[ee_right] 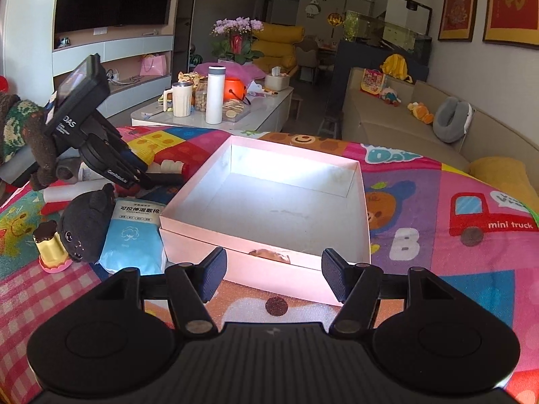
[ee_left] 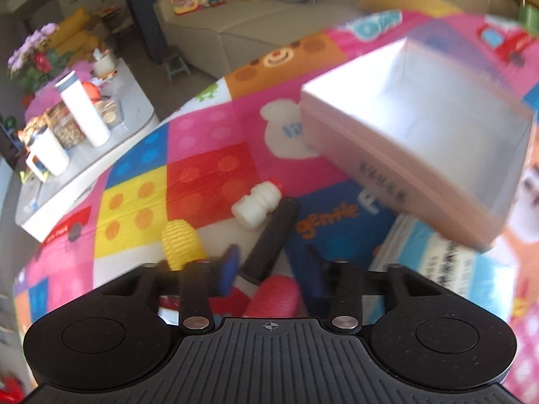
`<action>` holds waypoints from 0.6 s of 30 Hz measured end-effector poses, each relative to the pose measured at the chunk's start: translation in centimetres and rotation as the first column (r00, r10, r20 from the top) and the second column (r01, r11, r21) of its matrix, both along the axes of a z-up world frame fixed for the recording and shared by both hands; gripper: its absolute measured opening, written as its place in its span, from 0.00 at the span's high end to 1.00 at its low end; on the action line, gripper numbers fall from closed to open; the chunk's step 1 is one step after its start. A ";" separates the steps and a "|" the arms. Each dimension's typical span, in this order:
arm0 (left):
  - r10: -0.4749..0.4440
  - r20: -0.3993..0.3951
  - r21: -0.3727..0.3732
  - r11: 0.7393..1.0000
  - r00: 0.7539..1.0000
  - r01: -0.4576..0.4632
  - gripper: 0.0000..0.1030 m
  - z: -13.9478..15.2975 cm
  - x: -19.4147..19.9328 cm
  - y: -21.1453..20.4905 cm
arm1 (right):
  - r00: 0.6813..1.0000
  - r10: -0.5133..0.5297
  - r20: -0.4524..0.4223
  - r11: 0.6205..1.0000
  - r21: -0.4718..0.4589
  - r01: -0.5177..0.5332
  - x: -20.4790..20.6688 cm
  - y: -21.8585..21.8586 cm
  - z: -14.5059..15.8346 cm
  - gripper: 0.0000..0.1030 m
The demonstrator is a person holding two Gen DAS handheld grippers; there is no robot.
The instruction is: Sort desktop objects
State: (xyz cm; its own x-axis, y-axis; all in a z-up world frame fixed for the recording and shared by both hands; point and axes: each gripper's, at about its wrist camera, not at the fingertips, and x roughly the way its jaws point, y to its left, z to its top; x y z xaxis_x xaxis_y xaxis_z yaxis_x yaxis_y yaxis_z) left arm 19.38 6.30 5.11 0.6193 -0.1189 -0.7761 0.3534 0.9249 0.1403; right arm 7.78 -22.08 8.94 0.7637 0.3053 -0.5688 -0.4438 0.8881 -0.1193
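Note:
In the blurred left wrist view, my left gripper (ee_left: 273, 272) hangs open over a cluster of items. A black stick (ee_left: 273, 232) and a red ribbed roll (ee_left: 274, 298) lie below the gap between its fingers, and the pads do not press on them. A small white bottle with a red cap (ee_left: 257, 202) and a yellow ribbed piece (ee_left: 182, 245) lie just beyond. My right gripper (ee_right: 274, 277) is open and empty, facing the front wall of the empty pink box (ee_right: 269, 215). The box (ee_left: 421, 124) also shows at the upper right of the left wrist view.
Left of the box lie a blue cotton-pad packet (ee_right: 134, 235), a black plush toy (ee_right: 87, 225) and a gold-and-brown piece on a pink base (ee_right: 50, 249). Everything rests on a colourful play mat (ee_right: 454, 252). Behind it are a white coffee table (ee_right: 215, 118) and a beige sofa (ee_right: 404, 124).

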 end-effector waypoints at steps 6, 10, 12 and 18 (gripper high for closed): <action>0.082 0.219 -0.112 0.992 0.972 -0.058 0.03 3.8 -7.5 -1.2 | 0.998 -0.069 0.004 0.998 0.008 0.069 -3.2 -1.6 -1.5 0.20; 0.133 0.278 -0.178 0.980 0.951 -0.085 0.00 3.1 -14.1 -2.5 | 0.995 -0.082 -0.060 0.996 -0.044 0.080 -4.3 -1.6 -4.3 0.19; 0.155 0.281 -0.166 0.980 0.947 -0.111 0.00 2.0 -16.7 -3.5 | 0.996 -0.088 -0.033 0.991 -0.100 0.084 -5.1 -1.1 -5.6 0.19; 0.246 0.221 -0.217 0.956 0.944 -0.198 0.00 -0.7 -19.8 -5.4 | 0.987 -0.156 -0.047 0.988 0.009 0.157 -4.5 -1.9 -5.6 0.17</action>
